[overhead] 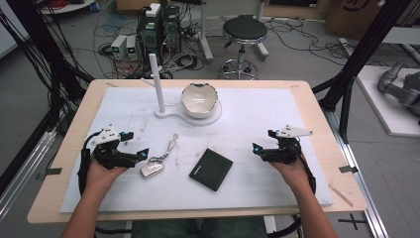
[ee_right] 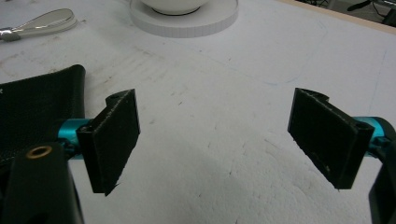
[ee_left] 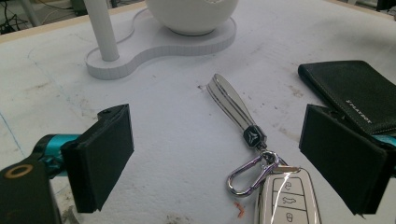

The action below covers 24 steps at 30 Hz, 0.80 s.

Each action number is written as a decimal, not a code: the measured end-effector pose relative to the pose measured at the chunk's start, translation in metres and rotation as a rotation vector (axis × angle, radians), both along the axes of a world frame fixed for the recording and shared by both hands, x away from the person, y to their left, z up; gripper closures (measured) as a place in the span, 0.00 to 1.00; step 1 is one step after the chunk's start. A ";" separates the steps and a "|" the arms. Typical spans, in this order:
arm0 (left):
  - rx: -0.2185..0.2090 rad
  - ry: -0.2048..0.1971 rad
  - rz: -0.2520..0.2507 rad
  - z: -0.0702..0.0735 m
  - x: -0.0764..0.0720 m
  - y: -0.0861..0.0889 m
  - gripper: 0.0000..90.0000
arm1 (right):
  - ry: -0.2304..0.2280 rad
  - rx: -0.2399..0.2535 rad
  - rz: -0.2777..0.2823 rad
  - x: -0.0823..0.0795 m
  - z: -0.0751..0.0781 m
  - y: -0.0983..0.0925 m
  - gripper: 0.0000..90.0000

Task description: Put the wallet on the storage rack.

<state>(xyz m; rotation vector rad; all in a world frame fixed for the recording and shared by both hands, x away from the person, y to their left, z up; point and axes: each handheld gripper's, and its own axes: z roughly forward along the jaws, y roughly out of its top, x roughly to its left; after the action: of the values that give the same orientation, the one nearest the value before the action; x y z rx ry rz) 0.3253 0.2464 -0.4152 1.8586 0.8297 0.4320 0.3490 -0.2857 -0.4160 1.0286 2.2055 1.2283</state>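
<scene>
Both forearms entered from the near edge of the table [overhead: 317, 148], each hand carrying a gripper low over the white mat [overhead: 257, 114].

Left gripper [overhead: 141, 154]: jaws stood wide apart with nothing between the pads. It sat toward the near-left part of the mat, and its tips pointed at the car key [overhead: 152, 168], which lay just beside them. In the left gripper view the key [ee_left: 287, 198] lay close to the right-hand jaw, its snap hook and leather strap [ee_left: 231, 105] running away toward the far edge.

Right gripper [overhead: 257, 148]: jaws likewise spread, empty, over bare mat toward the near-right part. The black wallet [overhead: 211, 169] lay flat between the two grippers, nearer the near edge; its corner appeared beside the left-hand jaw in the right gripper view [ee_right: 37, 107].

A white bowl [overhead: 199, 99] rested on a white stand [overhead: 171, 114] with an upright post [overhead: 157, 82] near the middle of the far edge.

Step in hand, as judged: approach, before any pick. Nothing was gripped yet. The key appeared to be the first target.

Next move, as judged: centre the left jaws across the key body or the hook, lower to the mat, then close. The key lay flat and thin, so the pads would need to reach right down to the surface; the loose strap could swing on lifting.
</scene>
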 end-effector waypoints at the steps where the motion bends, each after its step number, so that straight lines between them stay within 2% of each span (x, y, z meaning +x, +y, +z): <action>1: 0.002 -0.001 0.000 0.000 0.000 0.000 0.11 | 0.000 0.000 0.000 0.000 0.000 0.000 0.19; 11: 0.001 -0.001 0.004 0.000 -0.003 0.002 0.11 | -0.006 -0.003 0.017 0.002 0.000 0.005 0.19; 16: 0.001 -0.004 0.013 0.000 -0.008 0.006 0.11 | 0.008 -0.011 0.035 0.006 0.000 0.014 0.19; 18: 0.006 0.000 0.019 0.000 -0.011 0.009 0.11 | 0.003 -0.005 0.053 0.008 -0.001 0.019 0.19; 24: 0.003 -0.004 0.044 0.000 -0.018 0.019 0.11 | 0.034 -0.029 0.123 0.013 -0.005 0.042 0.19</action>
<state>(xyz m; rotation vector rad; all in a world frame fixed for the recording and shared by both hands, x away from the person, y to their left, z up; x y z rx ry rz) 0.3071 0.2656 -0.4154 1.8442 0.8693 0.4643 0.3624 -0.2442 -0.4213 0.9214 2.3362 1.2355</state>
